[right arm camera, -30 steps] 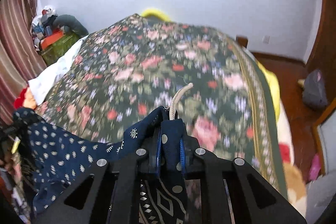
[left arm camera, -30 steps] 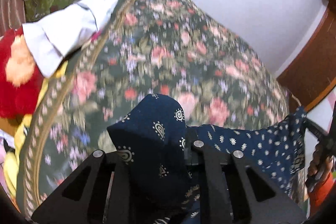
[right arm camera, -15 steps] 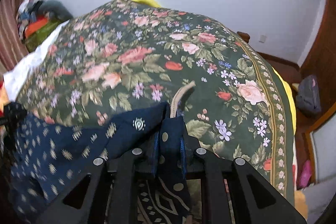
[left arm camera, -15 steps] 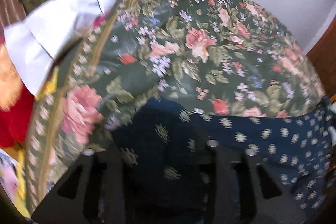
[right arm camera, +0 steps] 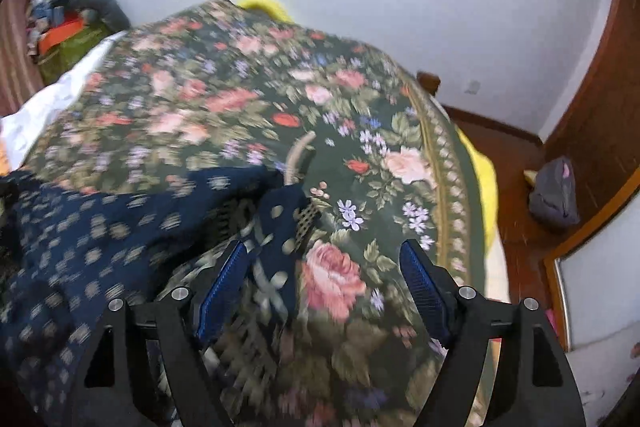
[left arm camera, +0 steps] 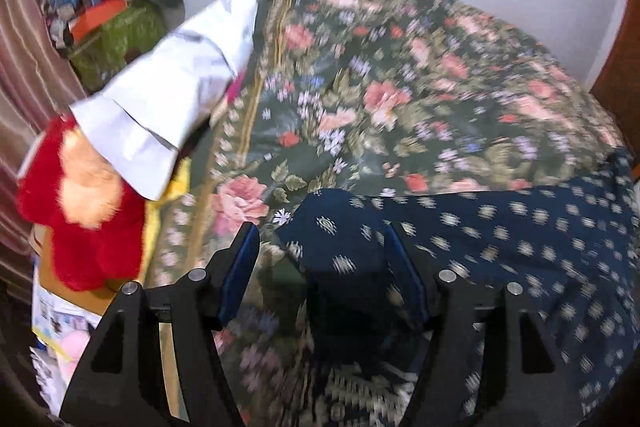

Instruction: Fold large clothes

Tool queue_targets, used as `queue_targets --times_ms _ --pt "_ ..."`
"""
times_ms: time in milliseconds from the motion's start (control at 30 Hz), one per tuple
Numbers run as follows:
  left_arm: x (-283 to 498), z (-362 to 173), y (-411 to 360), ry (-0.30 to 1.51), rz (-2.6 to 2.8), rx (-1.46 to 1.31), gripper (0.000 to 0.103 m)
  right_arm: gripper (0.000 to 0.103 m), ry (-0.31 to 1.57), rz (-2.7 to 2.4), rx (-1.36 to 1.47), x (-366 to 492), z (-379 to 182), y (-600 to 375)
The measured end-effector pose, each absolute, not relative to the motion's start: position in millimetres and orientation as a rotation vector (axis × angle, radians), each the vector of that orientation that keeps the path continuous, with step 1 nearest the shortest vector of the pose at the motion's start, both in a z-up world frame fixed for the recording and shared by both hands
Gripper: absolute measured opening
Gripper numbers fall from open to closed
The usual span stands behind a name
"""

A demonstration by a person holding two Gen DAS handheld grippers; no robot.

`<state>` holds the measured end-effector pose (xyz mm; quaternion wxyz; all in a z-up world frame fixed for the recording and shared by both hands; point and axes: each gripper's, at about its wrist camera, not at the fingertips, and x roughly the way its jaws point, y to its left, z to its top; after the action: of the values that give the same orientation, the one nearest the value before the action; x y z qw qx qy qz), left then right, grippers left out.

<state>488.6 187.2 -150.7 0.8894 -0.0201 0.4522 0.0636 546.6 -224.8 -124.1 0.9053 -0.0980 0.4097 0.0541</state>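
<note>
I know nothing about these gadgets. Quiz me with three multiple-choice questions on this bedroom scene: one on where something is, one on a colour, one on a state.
1. Where does the navy garment lie?
A. On the floral bedspread
B. On the floor
C. On a chair

2. What colour is the plush toy beside the bed?
A. Blue
B. Red
C. Black

3. How are the left tool and right tool?
A. Both shut
B. One shut
C. Both open

Answers: 1 A, the cloth spreads over the flowers; 2 B, it is bright red; 3 C, each view shows the fingers spread wide apart.
</note>
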Motion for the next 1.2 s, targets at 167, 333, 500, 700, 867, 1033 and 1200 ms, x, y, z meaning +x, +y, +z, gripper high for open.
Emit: queue_targets --times_ms 167,333,500,700,867,1033,1200 --pt "439 -92 167 0.847 0.085 -0.036 0.066 0.077 0.782 0.164 -0.182 489 -67 -222" --pt "379 -42 141 0.753 0.041 -0.002 0.066 0.077 0.736 0.238 -0.133 431 -19 -215" --pt "321 -21 115 0.712 -0.017 0.03 0.066 0.078 0.713 0.314 -0.072 374 12 -209" --pt "264 -34 105 0.745 -0.052 -0.037 0.066 0.078 0.74 0.378 -0.061 316 15 -201" --pt "230 -67 111 0.815 -0.038 -0.07 0.066 0.078 0.822 0.421 -0.05 277 -14 -198" --pt "206 -116 136 0.943 -0.012 -0.158 0.066 0.078 0.954 0.437 -0.046 260 -60 -198" --pt "189 -172 158 1.07 0.024 -0.245 0.066 0.078 1.143 0.447 -0.024 256 -120 -193"
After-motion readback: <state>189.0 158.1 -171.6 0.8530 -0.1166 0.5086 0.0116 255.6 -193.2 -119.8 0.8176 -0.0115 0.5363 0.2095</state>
